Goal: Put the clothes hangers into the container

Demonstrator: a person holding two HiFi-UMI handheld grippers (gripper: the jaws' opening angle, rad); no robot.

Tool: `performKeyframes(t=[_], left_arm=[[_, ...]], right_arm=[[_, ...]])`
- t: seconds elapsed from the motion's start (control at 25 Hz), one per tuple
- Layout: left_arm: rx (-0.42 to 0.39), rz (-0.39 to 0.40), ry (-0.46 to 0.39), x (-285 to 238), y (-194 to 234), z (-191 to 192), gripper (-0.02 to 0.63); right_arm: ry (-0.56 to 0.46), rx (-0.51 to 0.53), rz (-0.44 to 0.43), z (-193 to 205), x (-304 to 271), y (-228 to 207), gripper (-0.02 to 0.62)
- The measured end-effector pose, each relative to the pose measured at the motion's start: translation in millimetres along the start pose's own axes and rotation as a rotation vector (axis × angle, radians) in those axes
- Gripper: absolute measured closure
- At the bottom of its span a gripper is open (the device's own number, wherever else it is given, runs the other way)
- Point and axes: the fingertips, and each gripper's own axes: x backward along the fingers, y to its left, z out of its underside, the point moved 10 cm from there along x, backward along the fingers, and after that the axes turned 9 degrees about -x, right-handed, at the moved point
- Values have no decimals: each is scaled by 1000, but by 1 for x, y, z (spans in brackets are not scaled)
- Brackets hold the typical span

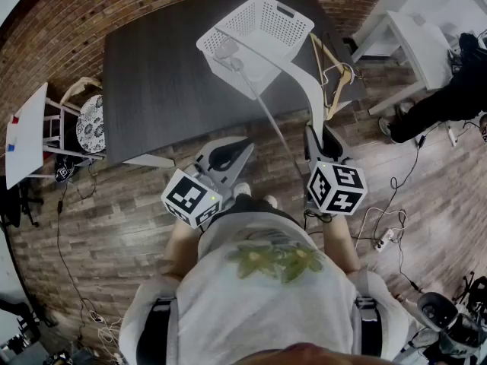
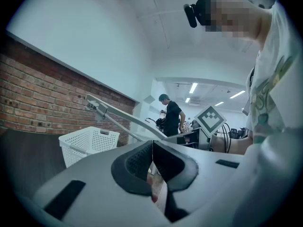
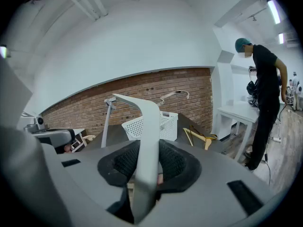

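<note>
1. The right claw (image 1: 318,134) grips a white hanger (image 1: 293,67) by one arm. In the right gripper view the pads of this claw (image 3: 147,167) press on both sides of the white hanger (image 3: 149,126).
2. From that grip the hanger arcs up and away. In the head view its far end lies over the near side of the basket (image 1: 259,21).
3. In the left gripper view the hanger (image 2: 118,115) has its tip higher than the rim of the basket (image 2: 87,143), apart from it.
4. The left claw (image 1: 228,154) is closed with nothing in it. In its own view the pads of the claw (image 2: 152,162) meet edge to edge.
5. The left claw is held level, near the body and off the near edge of the surface (image 1: 167,90).
6. The white perforated basket stands on the far part of the dark surface, in front of a brick wall.
7. Wooden hangers (image 1: 335,78) lie on the surface just right of the basket. They also show in the right gripper view (image 3: 199,136), beside the basket (image 3: 165,124).
8. Another person in black (image 3: 265,89) stands to the right by a white table (image 1: 411,44).
</note>
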Motion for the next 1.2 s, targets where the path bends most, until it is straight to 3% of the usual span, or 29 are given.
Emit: performKeyframes(t=[0.2, 0.48, 0.88, 1.2], left_arm=[[8, -17, 10, -2, 9, 1, 575], [21, -35, 44, -2, 27, 9, 575], [193, -122, 100, 7, 65, 33, 575], [185, -93, 115, 4, 73, 37, 575]], right_arm=[[9, -1, 21, -3, -6, 0, 459], [44, 16, 114, -3, -23, -1, 459], [50, 64, 255, -2, -46, 1, 459], [25, 69, 305, -8, -47, 3, 457]])
